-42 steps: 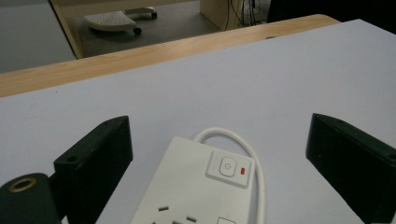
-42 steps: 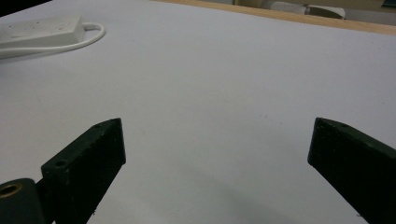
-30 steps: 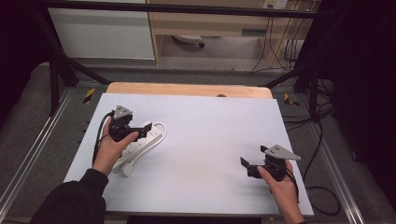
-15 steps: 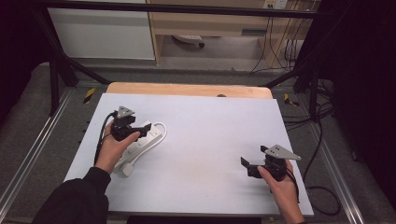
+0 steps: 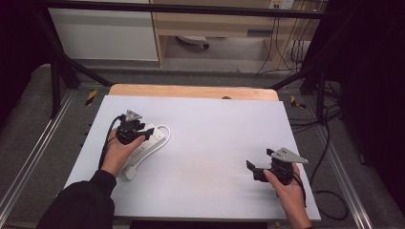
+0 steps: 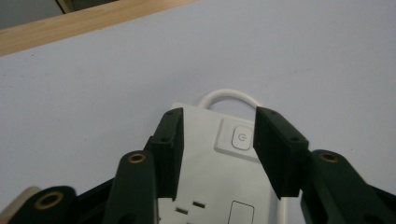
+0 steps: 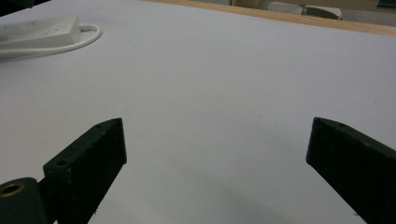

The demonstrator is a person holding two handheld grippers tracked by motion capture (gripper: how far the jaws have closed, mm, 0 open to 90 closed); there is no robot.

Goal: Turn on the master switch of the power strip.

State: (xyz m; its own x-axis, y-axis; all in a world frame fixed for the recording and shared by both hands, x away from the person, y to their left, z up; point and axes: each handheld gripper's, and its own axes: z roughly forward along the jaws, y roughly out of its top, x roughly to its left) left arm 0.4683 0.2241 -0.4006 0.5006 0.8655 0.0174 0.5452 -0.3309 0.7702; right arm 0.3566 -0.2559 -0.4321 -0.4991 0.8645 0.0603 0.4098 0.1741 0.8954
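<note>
A: Where's the power strip (image 5: 145, 143)?
B: On the table's (image 5: 215, 143) left, right under the left gripper (image 6: 217, 140), jaws partly open above its switch end, the power button (image 6: 241, 138) between them.
A: And the right gripper (image 5: 255, 169)?
B: Well apart, jaws spread wide, holding nothing.
</note>
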